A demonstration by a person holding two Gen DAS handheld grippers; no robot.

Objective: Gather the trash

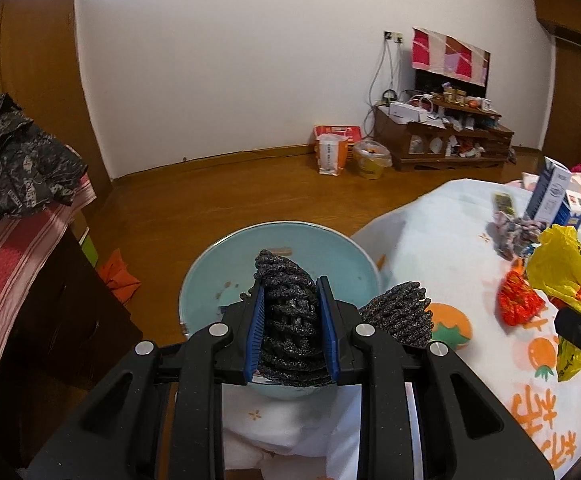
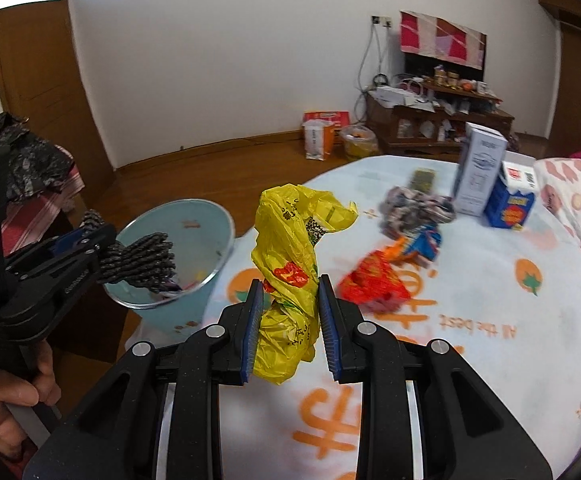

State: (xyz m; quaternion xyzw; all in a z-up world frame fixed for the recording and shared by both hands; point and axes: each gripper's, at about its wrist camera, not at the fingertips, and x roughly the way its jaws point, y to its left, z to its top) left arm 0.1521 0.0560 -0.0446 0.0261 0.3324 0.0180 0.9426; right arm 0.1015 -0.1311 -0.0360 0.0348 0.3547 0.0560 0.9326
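The yellow plastic bag is thin, crumpled film twisted into an upright rope, with a red-orange printed patch at its waist and small dark lettering on its folds; its top flares open above the fingers and its lower end bulges below them. The right gripper has it pinched at the middle, the blue pads pressing in from both sides with only a narrow gap left, and holds it above the table's white cloth printed with oranges.

The dark glittery mesh is a folded, ropy netting, black with pale specks. The left gripper is clamped on it, jaws nearly together, with the bundle sticking out past the tips and a second lobe hanging to the right. It sits over the mouth of the pale blue bin, which stands at the table's edge and holds a few scraps.

On the cloth beyond lie a red-orange crinkled wrapper, a blue snack wrapper and a grey crumpled wad. Farther back stand a tall white carton and a smaller blue carton. A hand grips the left tool's handle.
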